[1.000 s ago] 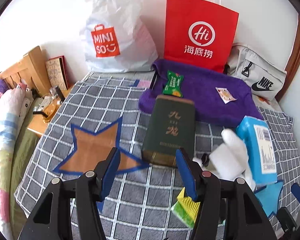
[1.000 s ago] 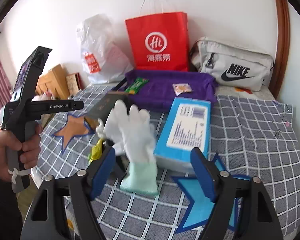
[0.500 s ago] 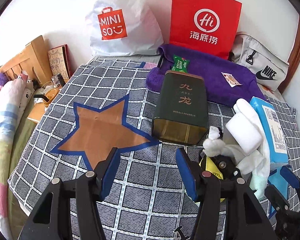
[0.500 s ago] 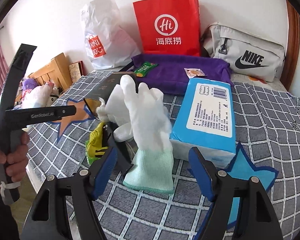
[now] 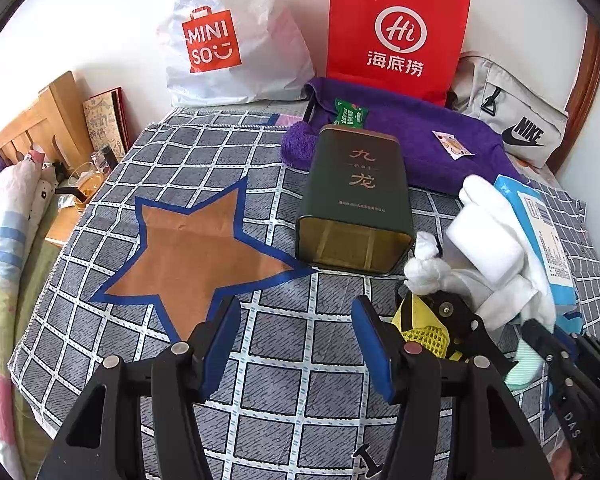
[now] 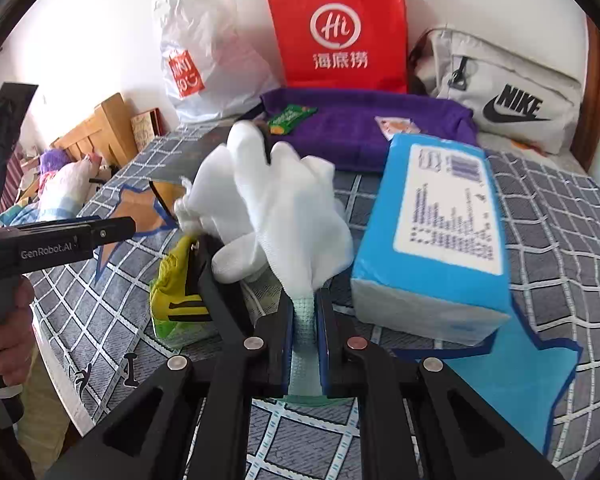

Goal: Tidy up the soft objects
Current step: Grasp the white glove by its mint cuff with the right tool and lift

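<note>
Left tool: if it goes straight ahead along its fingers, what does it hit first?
Probably the open end of the dark green tin. The left tool is open and empty, with only checked cloth before the tin. Depth is uncertain.

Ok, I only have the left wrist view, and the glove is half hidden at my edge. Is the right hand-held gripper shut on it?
Observer: Yes. The right hand-held gripper is shut on the white glove, clamped at its pale green cuff.
Operator: What lies just right of the glove?
Observer: The blue tissue pack. Its near end rests over a blue star on the checked cloth.
</note>
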Tool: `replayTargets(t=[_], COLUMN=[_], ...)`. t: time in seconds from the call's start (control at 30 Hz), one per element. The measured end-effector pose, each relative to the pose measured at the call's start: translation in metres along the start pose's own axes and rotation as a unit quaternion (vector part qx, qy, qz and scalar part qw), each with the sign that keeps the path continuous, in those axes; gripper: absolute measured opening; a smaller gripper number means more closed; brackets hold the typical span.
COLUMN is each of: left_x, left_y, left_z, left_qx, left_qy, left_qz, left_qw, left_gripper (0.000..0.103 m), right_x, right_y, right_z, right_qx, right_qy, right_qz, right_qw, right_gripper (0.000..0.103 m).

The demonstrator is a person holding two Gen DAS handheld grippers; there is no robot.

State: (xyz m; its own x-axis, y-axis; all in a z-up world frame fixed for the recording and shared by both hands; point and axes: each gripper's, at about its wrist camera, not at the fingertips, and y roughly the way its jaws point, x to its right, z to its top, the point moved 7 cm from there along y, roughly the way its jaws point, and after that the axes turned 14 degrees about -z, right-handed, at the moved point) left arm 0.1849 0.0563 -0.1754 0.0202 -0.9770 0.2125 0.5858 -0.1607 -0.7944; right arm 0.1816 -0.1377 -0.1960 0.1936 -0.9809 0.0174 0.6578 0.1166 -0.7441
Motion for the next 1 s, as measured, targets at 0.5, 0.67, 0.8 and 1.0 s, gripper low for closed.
replayTargets(t=[0.5,0.67,0.8,1.0], left_x=[0.027,0.037,0.044,0.05], left_y=[-0.008,-0.009,-0.009,-0.007], left_z=[-0.008,-0.014,-0.02,-0.026], left_qx=[0.007,0.005,0.0,-0.007], left_qy=[0.013,0.018,0.021,0.032], left_qz=[-0.042,-0.056,-0.067,-0.074], left_qw=[0.999,0.9983,0.9975,0.9967], left_gripper=[0.055,0.055,0.055,0.055], right_x=[0.05,0.062,0.07,0.062], right_y=[-0.074,-0.089,-0.084,-0.062], right_z=[-0.022,-0.039,-0.055,-0.079], right_qx=[0.035,0.032,0.012,-0.027], right_qy=[0.032,0.034,0.038,0.026], right_qz=[-0.029,-0.033,-0.041,-0.03], right_qw=[0.998,0.998,0.998,0.999], right_gripper=[0.01,0.01,0.01,0.01])
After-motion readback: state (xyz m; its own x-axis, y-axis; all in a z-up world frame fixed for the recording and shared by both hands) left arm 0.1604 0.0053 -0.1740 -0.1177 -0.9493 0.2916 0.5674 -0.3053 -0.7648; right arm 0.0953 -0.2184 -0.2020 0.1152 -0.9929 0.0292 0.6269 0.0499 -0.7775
